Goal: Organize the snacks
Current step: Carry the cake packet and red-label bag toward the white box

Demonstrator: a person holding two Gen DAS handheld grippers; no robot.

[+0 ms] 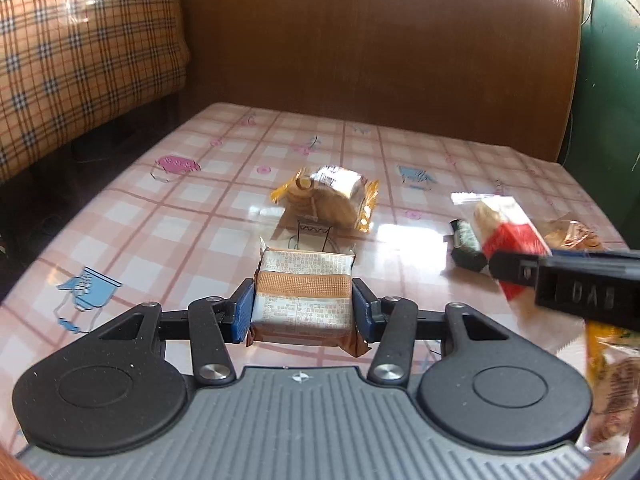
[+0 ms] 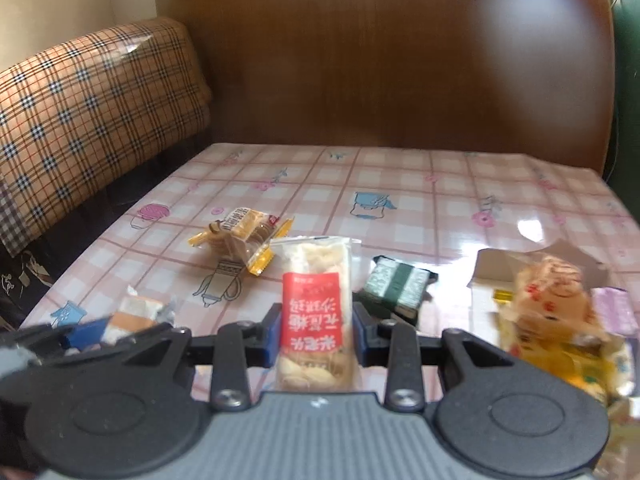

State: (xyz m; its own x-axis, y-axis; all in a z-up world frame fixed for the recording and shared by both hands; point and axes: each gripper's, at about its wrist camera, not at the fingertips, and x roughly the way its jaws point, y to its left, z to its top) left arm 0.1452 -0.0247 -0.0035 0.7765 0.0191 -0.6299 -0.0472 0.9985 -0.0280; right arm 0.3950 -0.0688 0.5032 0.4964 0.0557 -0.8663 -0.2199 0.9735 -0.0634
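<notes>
Two grippers: both gripping snacks above table (image 2: 400,184).
Left gripper (image 1: 303,309): pinching silver-and-orange packet (image 1: 303,300) between blue pads.
Right gripper (image 2: 316,326): clamping red-labelled packet (image 2: 314,312) upright.
Table: bearing yellow biscuit pack (image 1: 332,198), green packet (image 2: 394,286).

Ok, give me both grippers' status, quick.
Left gripper: shut on the silver-and-orange snack packet.
Right gripper: shut on the red-labelled clear snack pack.
</notes>
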